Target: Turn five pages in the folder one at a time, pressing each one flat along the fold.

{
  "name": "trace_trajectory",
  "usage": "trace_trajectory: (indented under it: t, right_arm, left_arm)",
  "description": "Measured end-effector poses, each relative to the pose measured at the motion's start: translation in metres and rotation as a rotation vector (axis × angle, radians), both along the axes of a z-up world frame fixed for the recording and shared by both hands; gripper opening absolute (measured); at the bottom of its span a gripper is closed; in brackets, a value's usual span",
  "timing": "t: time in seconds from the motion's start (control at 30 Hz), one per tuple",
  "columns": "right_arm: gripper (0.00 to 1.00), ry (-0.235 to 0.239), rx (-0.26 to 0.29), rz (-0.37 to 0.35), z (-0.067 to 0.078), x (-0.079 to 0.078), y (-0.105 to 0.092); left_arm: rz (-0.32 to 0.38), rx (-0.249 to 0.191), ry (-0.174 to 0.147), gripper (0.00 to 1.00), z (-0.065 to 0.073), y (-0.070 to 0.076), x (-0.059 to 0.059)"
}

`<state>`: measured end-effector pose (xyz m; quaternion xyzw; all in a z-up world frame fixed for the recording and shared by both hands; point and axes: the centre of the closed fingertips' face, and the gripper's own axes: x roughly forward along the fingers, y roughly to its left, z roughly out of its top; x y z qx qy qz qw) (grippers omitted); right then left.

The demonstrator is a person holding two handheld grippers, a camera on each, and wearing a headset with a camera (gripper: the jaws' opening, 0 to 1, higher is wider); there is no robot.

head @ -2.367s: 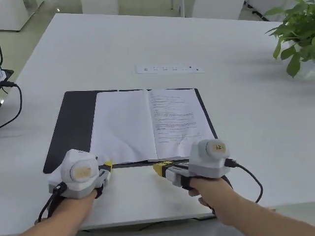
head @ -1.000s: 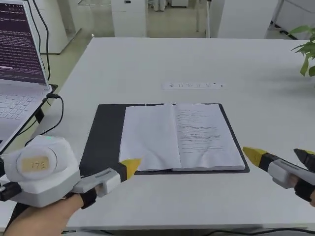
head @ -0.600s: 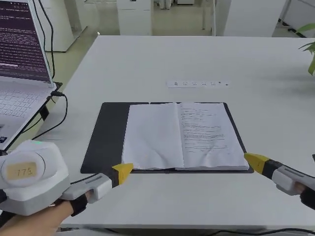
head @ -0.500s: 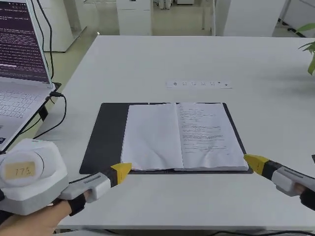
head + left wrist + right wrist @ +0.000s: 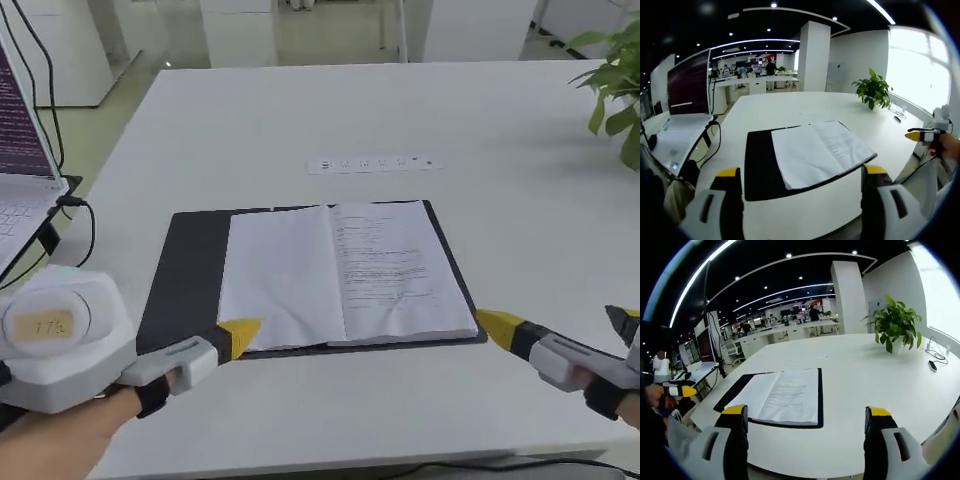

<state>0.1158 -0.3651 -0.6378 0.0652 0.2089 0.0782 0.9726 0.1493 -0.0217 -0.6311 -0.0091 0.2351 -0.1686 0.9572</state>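
Black folder [image 5: 180, 275]: matt cover, looks like plastic. Its pages [image 5: 285, 285]: white paper, matt, slightly wavy. Under the folder, bench [image 5: 300, 110]: white, smooth, faint sheen. Near the folder, left claw [image 5: 802, 171] and right claw [image 5: 806, 410]: hard white plastic shells, yellow tips.

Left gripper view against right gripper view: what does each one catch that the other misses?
The left gripper view takes in the right gripper, held off to the right of the open folder, whose bare black cover lies to the left. The right gripper view takes in the left gripper at its left edge, with the printed page on the nearer side. Both share the folder, the potted plant and the white table.
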Motion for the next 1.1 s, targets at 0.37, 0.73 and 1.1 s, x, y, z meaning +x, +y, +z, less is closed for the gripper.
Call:
trace_trajectory:
  t: [0.37, 0.73, 1.1]
  right_arm:
    - [0.95, -0.013, 0.033, -0.018, 0.0, -0.007, -0.003]
    - [0.93, -0.01, 0.057, -0.043, -0.007, -0.014, -0.01]
    - [0.91, -0.015, 0.08, -0.05, -0.008, -0.016, -0.011]
  left_arm:
    - [-0.184, 0.052, 0.02, 0.94, -0.027, -0.077, 0.034]
    - [-0.316, 0.105, 0.048, 0.84, -0.06, -0.139, 0.056]
    - [-0.408, 0.128, 0.062, 0.75, -0.09, -0.198, 0.075]
